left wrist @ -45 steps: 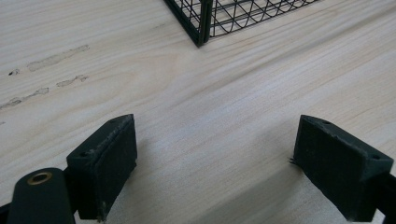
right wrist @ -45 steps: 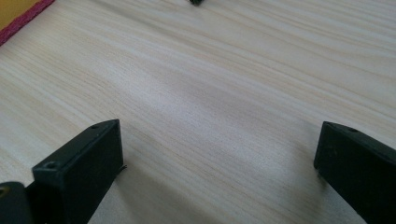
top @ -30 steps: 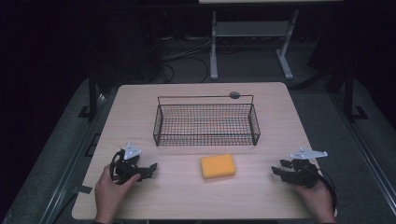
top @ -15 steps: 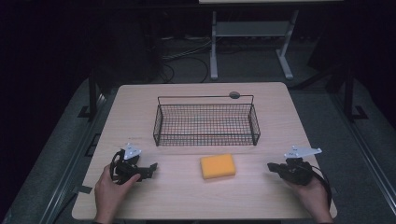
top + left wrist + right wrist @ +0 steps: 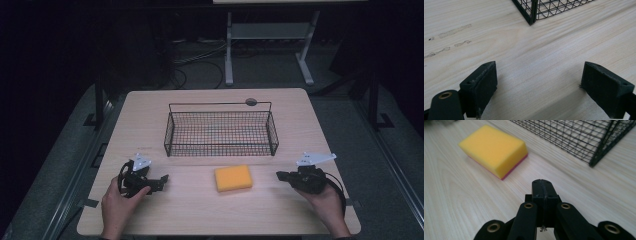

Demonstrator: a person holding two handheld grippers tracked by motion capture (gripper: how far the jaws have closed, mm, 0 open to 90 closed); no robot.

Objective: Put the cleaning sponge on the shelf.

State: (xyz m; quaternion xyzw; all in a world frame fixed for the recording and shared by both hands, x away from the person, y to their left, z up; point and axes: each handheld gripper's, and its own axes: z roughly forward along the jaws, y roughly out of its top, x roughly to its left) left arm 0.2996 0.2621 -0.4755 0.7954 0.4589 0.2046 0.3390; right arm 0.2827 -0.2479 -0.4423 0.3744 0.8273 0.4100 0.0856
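Note:
A yellow sponge (image 5: 233, 178) with a pink underside (image 5: 495, 151) lies flat on the wooden table (image 5: 200, 210), just in front of a black wire basket (image 5: 220, 149). My right gripper (image 5: 281, 175) is to the sponge's right and apart from it, pointing at it. Its jaws are pressed shut with nothing between them (image 5: 543, 187). My left gripper (image 5: 159, 181) rests low over the table left of the sponge. It is open, with bare wood between its jaws (image 5: 539, 72). The basket's near corner (image 5: 532, 12) shows ahead of it.
The basket (image 5: 584, 140) has nothing in it and stands mid-table. A small dark round disc (image 5: 251, 102) sits behind its back rim. A white stand (image 5: 265, 45) and cables are on the dark floor beyond the table.
The right hand has shifted a little left toward the sponge, and its gripper has closed. The left hand, sponge and basket have not moved.

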